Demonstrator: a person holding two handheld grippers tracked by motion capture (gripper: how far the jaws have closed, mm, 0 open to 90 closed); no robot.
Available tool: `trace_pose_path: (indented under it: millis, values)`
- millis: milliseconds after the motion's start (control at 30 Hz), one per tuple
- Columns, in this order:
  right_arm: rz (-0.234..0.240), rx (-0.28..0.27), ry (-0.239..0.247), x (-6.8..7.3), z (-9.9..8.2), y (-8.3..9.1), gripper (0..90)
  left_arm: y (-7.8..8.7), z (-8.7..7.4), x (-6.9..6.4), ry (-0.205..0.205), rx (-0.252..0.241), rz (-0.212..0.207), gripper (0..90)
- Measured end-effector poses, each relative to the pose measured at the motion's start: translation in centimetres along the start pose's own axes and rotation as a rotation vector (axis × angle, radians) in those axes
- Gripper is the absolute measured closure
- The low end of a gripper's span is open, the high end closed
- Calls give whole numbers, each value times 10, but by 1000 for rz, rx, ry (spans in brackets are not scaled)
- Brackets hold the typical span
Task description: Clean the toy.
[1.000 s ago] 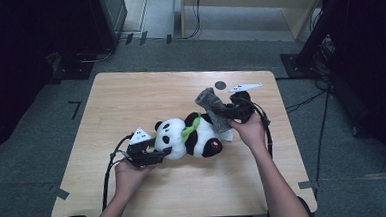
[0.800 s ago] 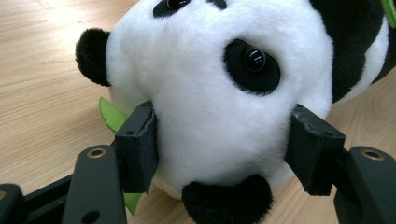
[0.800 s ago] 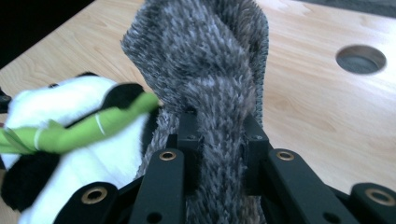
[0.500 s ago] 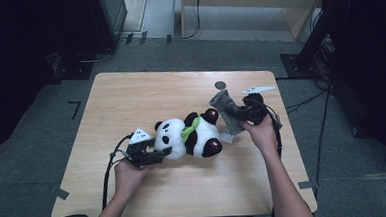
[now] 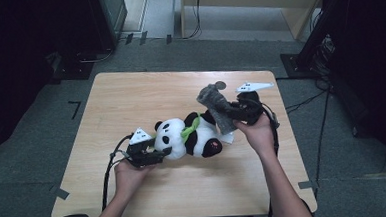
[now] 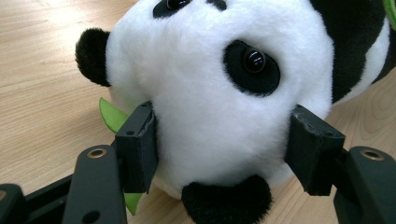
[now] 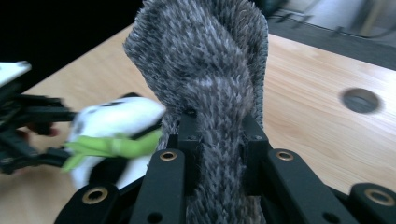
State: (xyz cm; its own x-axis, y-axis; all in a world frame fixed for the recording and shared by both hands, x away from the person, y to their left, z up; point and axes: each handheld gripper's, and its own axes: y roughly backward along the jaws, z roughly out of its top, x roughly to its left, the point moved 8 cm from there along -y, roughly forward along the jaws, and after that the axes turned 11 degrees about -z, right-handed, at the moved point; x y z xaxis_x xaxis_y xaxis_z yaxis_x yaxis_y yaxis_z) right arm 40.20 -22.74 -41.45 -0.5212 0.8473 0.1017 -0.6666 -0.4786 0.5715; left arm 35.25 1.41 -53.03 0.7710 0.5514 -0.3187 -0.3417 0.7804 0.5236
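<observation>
Grey fuzzy cloth (image 7: 210, 93) is clamped between the jaws of the right gripper (image 5: 241, 111), held up above the far right part of the wooden table (image 5: 130, 101), while the left gripper (image 5: 151, 153) squeezes the head of the plush panda (image 6: 210, 93) lying on its side mid-table. Risk here: the cloth looks bunched in a narrow pinch, so a tug could slip it free, and I judge the soft head may squirm out if the panda gets dragged
</observation>
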Motion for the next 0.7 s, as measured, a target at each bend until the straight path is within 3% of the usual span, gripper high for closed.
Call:
trace_pose_path:
  millis: [33,67,100,333,500,700]
  values:
    - [26,8,33,12,-1,-6,765,0,0,0,1,-1,-1,349]
    - [26,8,33,12,-1,-6,765,0,0,0,1,-1,-1,349]
    - [43,21,73,20,-6,-14,765,0,0,0,0,0,-1,350]
    - [87,131,77,28,-34,-42,763,0,0,0,1,2,-4,359]
    - [113,118,34,24,-43,-44,762,0,0,-1,-4,2,6,368]
    - [125,93,33,20,-52,-41,762,-1,0,-2,-15,6,10,371]
